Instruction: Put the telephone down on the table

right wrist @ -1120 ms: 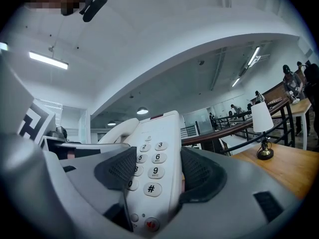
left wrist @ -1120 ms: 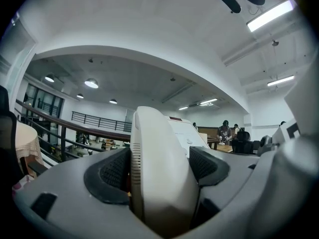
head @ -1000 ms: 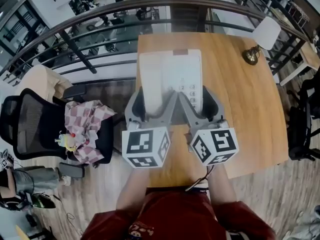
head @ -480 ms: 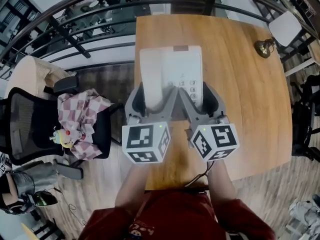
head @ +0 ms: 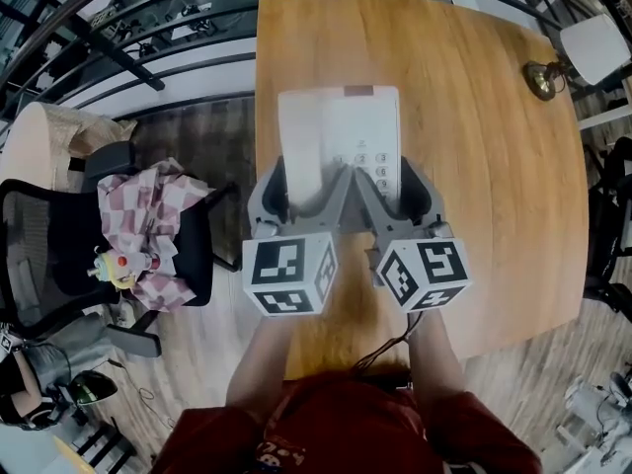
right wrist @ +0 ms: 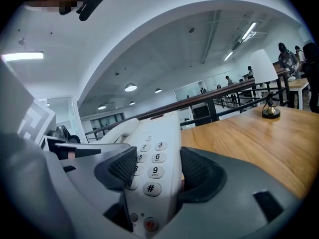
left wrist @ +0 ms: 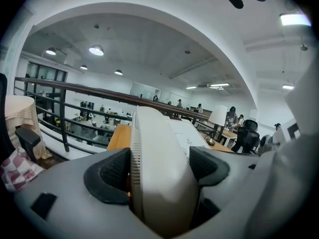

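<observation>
A white desk telephone (head: 341, 136) with its handset on the left and a keypad on the right is held over the wooden table (head: 474, 166). My left gripper (head: 308, 188) is shut on the handset side (left wrist: 159, 168). My right gripper (head: 390, 188) is shut on the keypad side (right wrist: 152, 168). The phone's near end is hidden between the jaws in the head view. Whether its underside touches the table cannot be told.
A brass-based lamp with a white shade (head: 568, 62) stands at the table's far right corner. A black office chair with a checked cloth (head: 148, 230) and a toy sits left of the table. A railing (head: 128, 28) runs beyond the table's far edge.
The phone and both grippers have kept their hold. The view has shifted forward over the table, so more tabletop shows beyond the phone and the lamp has slid to the right edge.
</observation>
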Demonstrator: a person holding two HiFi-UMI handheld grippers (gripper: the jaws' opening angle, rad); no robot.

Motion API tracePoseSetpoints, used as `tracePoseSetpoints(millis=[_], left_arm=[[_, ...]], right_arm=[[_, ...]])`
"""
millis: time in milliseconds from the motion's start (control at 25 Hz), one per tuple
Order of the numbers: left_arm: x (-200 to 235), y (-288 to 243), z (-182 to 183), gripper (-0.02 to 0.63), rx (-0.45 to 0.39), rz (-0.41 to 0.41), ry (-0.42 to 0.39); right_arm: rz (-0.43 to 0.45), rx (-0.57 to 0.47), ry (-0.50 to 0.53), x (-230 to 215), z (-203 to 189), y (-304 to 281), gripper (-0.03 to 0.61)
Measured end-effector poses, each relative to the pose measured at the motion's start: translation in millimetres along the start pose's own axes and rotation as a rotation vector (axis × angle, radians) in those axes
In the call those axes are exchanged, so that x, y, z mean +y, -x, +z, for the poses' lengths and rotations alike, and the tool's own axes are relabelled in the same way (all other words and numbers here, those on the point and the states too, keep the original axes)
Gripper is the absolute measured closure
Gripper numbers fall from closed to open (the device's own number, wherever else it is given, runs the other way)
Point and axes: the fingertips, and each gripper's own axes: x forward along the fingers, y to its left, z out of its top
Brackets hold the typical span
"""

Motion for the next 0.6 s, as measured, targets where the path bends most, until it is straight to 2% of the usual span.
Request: tracePoseSetpoints(millis=[600], left_arm=[[37, -60, -64, 0.219, 0.121, 0.03, 0.037]], right_arm=[[-0.006, 0.117, -0.054, -32, -70, -56, 0.291]])
